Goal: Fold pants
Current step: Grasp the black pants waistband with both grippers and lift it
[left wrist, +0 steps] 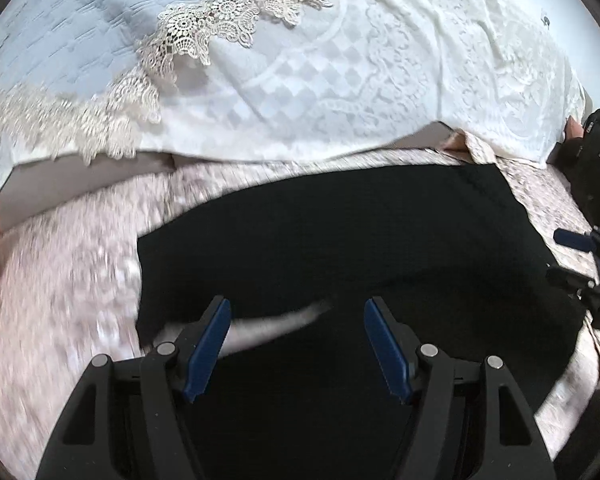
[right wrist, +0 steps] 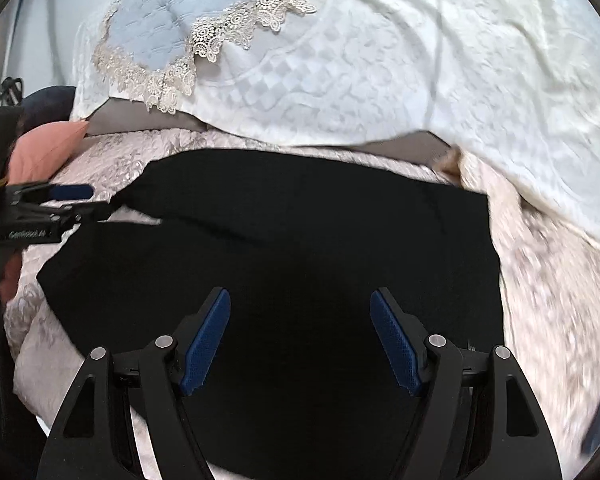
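The black pants [left wrist: 340, 232] lie spread on a pinkish patterned bedspread [left wrist: 60, 280], also filling the middle of the right wrist view [right wrist: 300, 232]. My left gripper [left wrist: 298, 310] is open just above the pants, with a gap of bedspread showing between two layers of fabric near its left finger. My right gripper [right wrist: 300, 302] is open and empty above the pants. The right gripper shows at the right edge of the left wrist view [left wrist: 572, 256]. The left gripper shows at the left edge of the right wrist view [right wrist: 84, 202].
A white embossed cover [left wrist: 380, 80] with lace trim [left wrist: 204, 36] lies behind the pants, with a pale blue quilt [right wrist: 172, 12] beyond. A pink cushion [right wrist: 40, 148] sits at the left in the right wrist view.
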`<state>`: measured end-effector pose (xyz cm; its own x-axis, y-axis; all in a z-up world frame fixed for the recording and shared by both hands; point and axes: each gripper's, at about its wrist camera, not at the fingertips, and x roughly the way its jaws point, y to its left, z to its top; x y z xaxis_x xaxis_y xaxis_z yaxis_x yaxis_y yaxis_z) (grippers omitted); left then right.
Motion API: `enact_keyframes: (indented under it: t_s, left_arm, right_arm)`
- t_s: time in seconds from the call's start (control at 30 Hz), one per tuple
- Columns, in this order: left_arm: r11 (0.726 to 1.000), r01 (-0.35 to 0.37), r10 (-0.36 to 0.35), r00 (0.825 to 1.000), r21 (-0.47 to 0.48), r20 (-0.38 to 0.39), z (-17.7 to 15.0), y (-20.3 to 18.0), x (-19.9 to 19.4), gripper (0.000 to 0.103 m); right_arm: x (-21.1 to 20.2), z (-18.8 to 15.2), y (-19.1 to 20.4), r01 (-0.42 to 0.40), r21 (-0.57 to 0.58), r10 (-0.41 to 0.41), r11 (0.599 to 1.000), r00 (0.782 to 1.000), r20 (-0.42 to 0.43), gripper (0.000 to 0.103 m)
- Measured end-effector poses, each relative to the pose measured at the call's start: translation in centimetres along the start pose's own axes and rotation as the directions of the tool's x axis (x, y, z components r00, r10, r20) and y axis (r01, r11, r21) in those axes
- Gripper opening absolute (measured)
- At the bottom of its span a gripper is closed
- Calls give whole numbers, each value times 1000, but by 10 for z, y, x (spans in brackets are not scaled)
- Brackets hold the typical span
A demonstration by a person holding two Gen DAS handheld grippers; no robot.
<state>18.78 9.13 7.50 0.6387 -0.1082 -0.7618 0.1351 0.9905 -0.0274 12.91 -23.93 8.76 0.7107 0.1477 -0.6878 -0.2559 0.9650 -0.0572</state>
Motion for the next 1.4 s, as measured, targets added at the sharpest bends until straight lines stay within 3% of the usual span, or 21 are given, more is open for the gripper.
enact_keyframes:
  t_s: [0.47, 0.7, 0.83, 0.93, 0.97, 1.0, 1.03, 1.1, 1.13, 1.17, 1.23, 1.27, 1.4]
  left_arm:
    - [988, -37, 47, 997, 152, -62, 79, 36, 125, 72]
    - [974, 42, -17, 994, 223, -112, 95, 48, 182, 72]
    - [962, 118, -82, 985, 248, -151, 95, 54, 198, 79]
    - [956, 142, -103, 982, 258, -161, 94, 58, 202, 83]
    - [954, 141, -99, 981, 263, -166, 93, 58, 204, 83]
    - [953, 135, -91, 981, 270, -172, 92, 55, 204, 83]
    - [952, 131, -84, 980, 276, -178, 93, 52, 204, 81]
    - [948, 150, -98, 976, 279, -192, 95, 48, 202, 69]
    - [945, 162, -109, 975, 283, -196, 95, 46, 200, 59]
    - [942, 170, -116, 973, 288, -198, 94, 43, 197, 54]
    - [938, 180, -124, 972, 298, -199, 92, 38, 193, 23]
    - [936, 182, -124, 972, 302, -200, 91, 34, 191, 12]
    - [946, 121, -73, 983, 300, -167, 87, 23, 179, 7]
  right_arm:
    - [135, 82, -85, -22, -112, 9, 993, 993, -118, 73]
    - [193, 111, -114, -62, -183, 28, 981, 983, -181, 73]
    - [225, 116, -129, -149, -168, 101, 975, 958, -267, 73]
    - [228, 115, -133, -190, -151, 143, 970, 951, -273, 73]
    - [228, 115, -134, -196, -146, 150, 970, 949, -278, 72]
    - [227, 115, -134, -207, -142, 160, 968, 946, -283, 62]
    - [225, 115, -133, -224, -148, 175, 963, 942, -286, 55]
    - [219, 116, -128, -238, -174, 182, 956, 940, -289, 16]
    - [212, 115, -123, -232, -192, 173, 954, 943, -283, 12]
    - [209, 114, -119, -225, -209, 162, 952, 945, -283, 10]
    - [203, 111, -114, -205, -242, 133, 948, 950, -283, 9]
    - [200, 111, -112, -198, -245, 126, 949, 952, -280, 8]
    - [185, 112, -111, -164, -244, 104, 956, 965, -241, 8]
